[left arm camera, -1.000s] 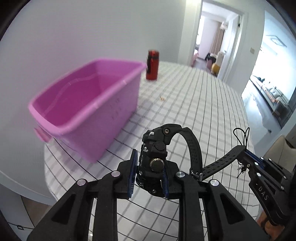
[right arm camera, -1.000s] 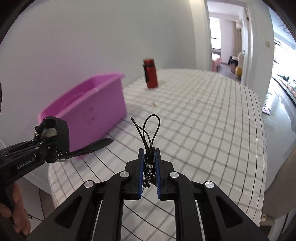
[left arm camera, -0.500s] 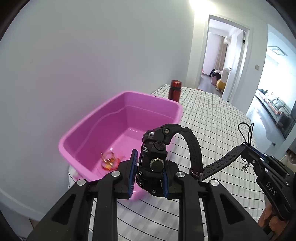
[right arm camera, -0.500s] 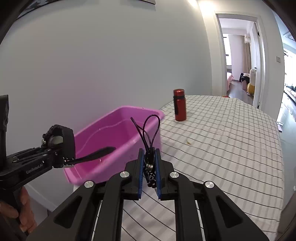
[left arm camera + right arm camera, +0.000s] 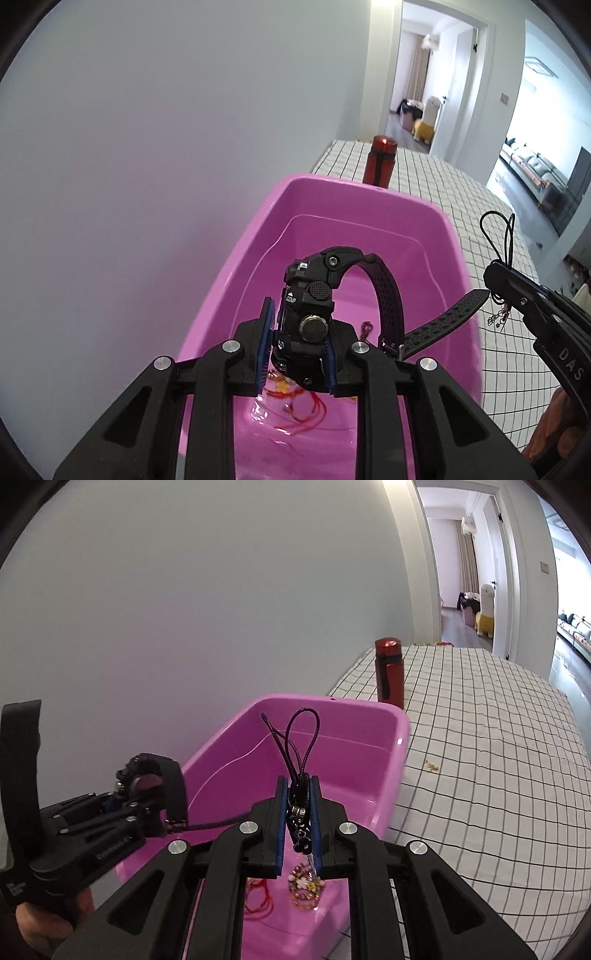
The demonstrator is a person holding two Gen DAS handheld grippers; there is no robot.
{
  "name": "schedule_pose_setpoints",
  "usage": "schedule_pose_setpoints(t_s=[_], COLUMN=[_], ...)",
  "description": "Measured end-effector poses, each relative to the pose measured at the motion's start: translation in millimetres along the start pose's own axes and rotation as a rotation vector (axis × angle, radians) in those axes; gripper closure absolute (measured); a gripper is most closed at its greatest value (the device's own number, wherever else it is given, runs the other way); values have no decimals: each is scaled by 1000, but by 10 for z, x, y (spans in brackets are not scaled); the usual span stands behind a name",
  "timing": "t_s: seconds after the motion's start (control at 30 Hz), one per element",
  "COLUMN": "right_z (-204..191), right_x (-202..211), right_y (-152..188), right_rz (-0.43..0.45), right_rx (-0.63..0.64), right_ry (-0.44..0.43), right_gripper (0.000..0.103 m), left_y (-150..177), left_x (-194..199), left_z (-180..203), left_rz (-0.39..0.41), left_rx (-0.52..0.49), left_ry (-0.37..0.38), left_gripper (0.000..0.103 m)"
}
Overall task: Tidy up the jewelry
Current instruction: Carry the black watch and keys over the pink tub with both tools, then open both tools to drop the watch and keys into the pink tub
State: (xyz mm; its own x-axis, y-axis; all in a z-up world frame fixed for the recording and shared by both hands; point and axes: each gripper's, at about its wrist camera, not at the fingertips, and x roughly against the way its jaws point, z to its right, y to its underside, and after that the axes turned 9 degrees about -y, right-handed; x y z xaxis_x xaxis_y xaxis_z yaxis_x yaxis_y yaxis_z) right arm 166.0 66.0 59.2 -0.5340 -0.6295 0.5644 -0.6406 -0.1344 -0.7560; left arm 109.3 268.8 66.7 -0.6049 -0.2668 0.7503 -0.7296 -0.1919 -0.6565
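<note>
**Both grippers hold their jewelry above the pink tub**

The left gripper (image 5: 297, 354) pinches a black watch (image 5: 314, 317) by its case, blue pads pressed on either side, and holds it over the open pink tub (image 5: 373, 195). The watch's perforated strap arcs up and trails off to the right. The right gripper (image 5: 298, 823) is clamped on a black cord necklace (image 5: 299, 746), whose loops stand up above the pads while small charms dangle beneath, also over the tub. The tub sits on a table with a white grid-patterned cloth (image 5: 480, 760), close to the wall. A red bottle (image 5: 389, 674) stands upright just behind the tub's far rim. On the tub's floor lie a gold beaded bracelet (image 5: 306, 890) and a thin red string (image 5: 258, 901).
</note>
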Motion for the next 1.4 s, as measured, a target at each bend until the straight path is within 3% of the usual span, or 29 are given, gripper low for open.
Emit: schedule_pose_setpoints(t_s=[0.2, 0.37, 0.8, 0.83, 0.9, 0.93, 0.97, 1.1, 1.4], right_z=[102, 228, 367, 372, 374, 376, 372, 393, 351], right_x=[-345, -608, -1071, -1077, -1069, -1068, -1051, -991, -890], right_y=[-167, -208, -181, -183, -200, -216, -225, -242, -230], right_rz=[-63, -141, -274, -274, -271, -268, -257, -243, -243], right_rx=[-20, -68, -78, -79, -77, -73, -69, -67, -56], right_ry=[35, 39, 60, 59, 70, 78, 83, 103, 120], right_gripper=[92, 92, 90, 88, 58, 52, 51, 51, 47], left_y=[-182, -242, -151, -156, -185, -198, -208, -223, -208], left_x=[-350, -587, -972, -977, -967, -938, -912, -833, -779], left_z=[-32, 12, 117, 116, 138, 133, 121, 144, 92], left_rz=[-56, -115, -250, -250, -242, -225, -209, -169, -169], left_rx=[-1, -14, -48, -46, -43, -40, -36, -55, -36], left_ry=[16, -14, -43, -51, -64, -83, -68, -91, -96], left_gripper=[80, 80, 79, 75, 61, 38, 28, 21, 10])
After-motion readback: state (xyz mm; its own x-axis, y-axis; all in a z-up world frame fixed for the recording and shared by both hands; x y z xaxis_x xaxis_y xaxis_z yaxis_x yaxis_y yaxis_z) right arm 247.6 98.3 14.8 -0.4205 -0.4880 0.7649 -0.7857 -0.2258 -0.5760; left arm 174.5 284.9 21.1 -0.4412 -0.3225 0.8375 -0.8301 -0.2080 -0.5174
